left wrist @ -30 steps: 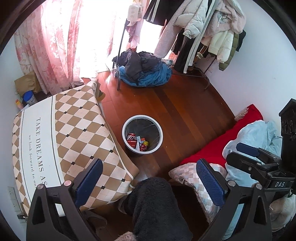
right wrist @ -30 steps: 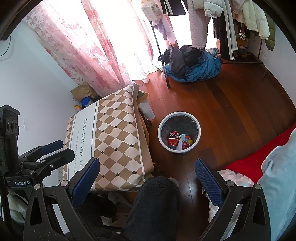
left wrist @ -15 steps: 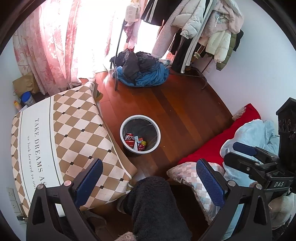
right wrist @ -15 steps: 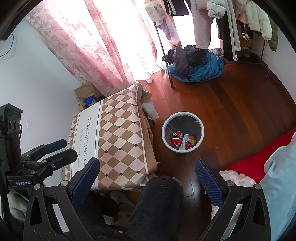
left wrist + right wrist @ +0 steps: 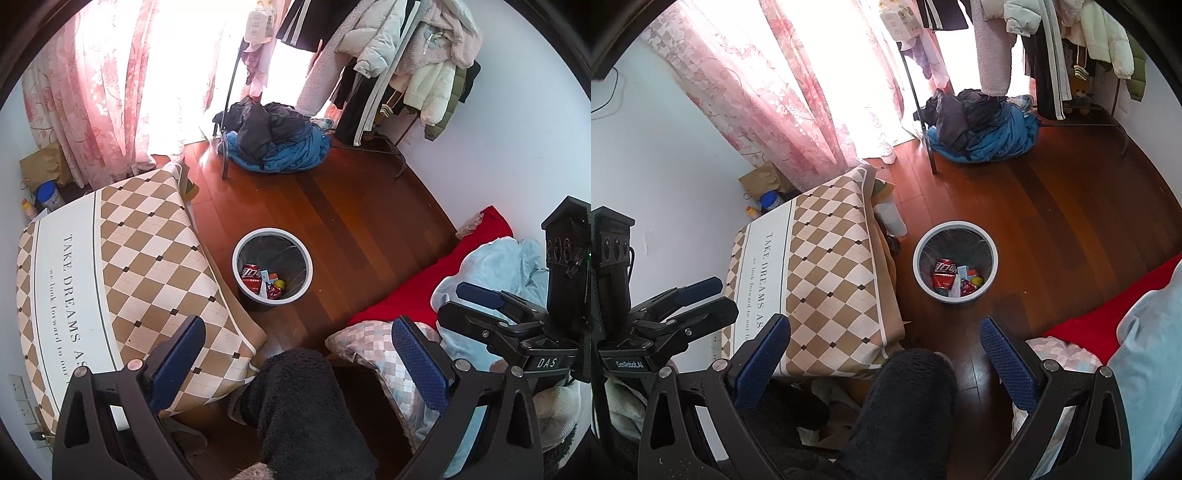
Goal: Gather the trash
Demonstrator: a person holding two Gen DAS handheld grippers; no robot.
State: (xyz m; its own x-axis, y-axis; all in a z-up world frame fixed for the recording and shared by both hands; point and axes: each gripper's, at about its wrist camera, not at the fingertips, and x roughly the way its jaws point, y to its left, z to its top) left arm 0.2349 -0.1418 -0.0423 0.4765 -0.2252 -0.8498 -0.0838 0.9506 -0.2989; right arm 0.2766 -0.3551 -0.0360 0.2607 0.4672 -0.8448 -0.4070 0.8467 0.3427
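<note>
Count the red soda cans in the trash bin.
1. A single red can lies inside the white-rimmed bin, on the side nearest the checkered table, beside other wrappers. More could be hidden beneath the trash.

Trash (image 5: pixel 264 282) in bin (image 5: pixel 236 254) beside table (image 5: pixel 122 258)

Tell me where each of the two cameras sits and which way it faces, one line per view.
Left wrist: rides the left gripper, held high, facing down and forward at the waste bin; shows its own blue-padded fingers, a dark fuzzy leg, and the right gripper at right.
Right wrist: rides the right gripper, same downward tilt, bin ahead; shows its fingers, the leg, and the left gripper at left.
Shared: bin, checkered cloth, clothes pile.
</note>
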